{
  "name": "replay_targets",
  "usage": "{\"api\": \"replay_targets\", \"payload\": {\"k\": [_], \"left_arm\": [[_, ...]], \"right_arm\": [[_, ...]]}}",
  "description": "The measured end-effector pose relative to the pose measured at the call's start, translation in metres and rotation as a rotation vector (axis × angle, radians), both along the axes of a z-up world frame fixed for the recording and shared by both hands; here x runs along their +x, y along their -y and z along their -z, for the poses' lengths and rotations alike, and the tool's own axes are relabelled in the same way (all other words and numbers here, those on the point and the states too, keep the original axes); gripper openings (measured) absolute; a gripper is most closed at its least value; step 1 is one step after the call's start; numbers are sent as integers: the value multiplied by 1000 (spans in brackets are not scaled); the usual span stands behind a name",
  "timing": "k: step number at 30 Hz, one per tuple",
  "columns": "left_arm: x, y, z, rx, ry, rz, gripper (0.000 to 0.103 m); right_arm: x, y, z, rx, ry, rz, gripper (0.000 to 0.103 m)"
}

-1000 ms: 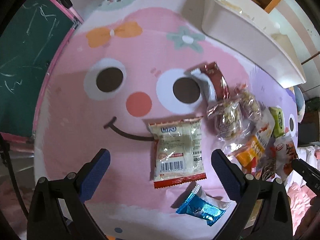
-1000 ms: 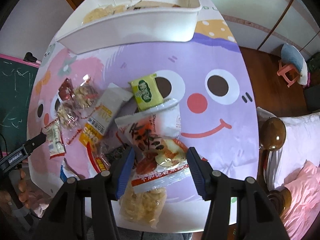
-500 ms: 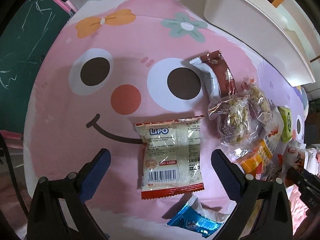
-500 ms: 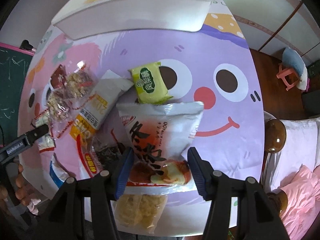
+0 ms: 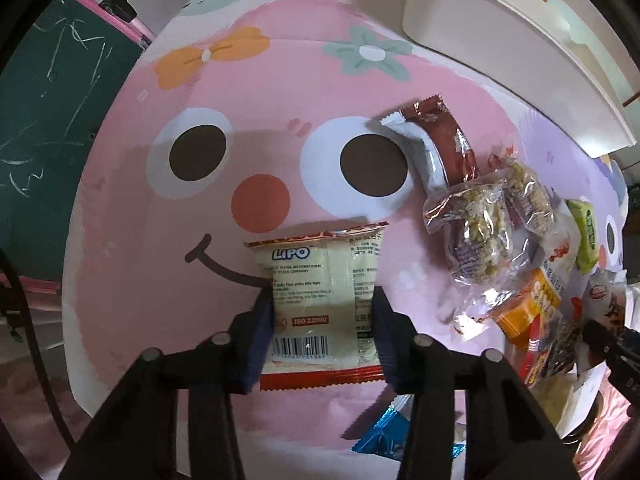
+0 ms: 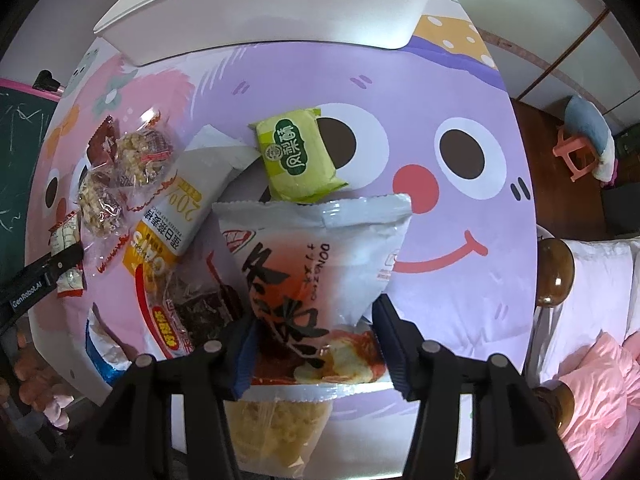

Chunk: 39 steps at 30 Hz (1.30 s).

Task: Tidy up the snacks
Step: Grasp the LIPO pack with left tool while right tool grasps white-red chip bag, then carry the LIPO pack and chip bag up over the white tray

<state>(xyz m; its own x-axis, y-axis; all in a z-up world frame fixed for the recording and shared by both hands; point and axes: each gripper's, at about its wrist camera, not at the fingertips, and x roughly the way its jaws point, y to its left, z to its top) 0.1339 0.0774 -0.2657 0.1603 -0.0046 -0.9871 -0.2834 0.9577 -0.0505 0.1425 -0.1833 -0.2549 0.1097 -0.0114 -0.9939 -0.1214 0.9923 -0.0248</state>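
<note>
My left gripper (image 5: 322, 316) is closing its jaws on the cream Lipo packet (image 5: 320, 304), pads against both side edges, at lower centre of the left view; bare pink mat (image 5: 132, 220) lies open to its left. My right gripper (image 6: 314, 344) is narrowing on the white chip bag (image 6: 316, 268), lower centre, open purple mat to the right. One white bin (image 6: 260, 28) spans the top edge. One green packet (image 6: 298, 156) sits just above the bag. A chalkboard (image 5: 36, 128) stands at left.

A chalkboard (image 5: 48, 120) flanks the table (image 6: 460, 92); a pink stool (image 6: 576, 156) stands on wood floor (image 6: 536, 120) beside pink bedding (image 6: 600, 392).
</note>
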Motion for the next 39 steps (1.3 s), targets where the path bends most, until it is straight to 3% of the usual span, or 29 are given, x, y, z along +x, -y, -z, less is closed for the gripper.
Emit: {"api": "replay_targets", "payload": {"k": [8,15,25,39], "left_arm": [[-13,5,-9,9,2,9,44],[-24,12,-39,19,36,29,44],[-26,37,-108,13,161,103,44],[2,51,-207,4,364,180,44]], "right_arm": [[-1,-1,-5,21,15,-14,43],[-2,-1,-31,44,63,-30,43],[-7,6,-84,106,157,-33,43],[5,-5,-168,188,329,-47,43]]}}
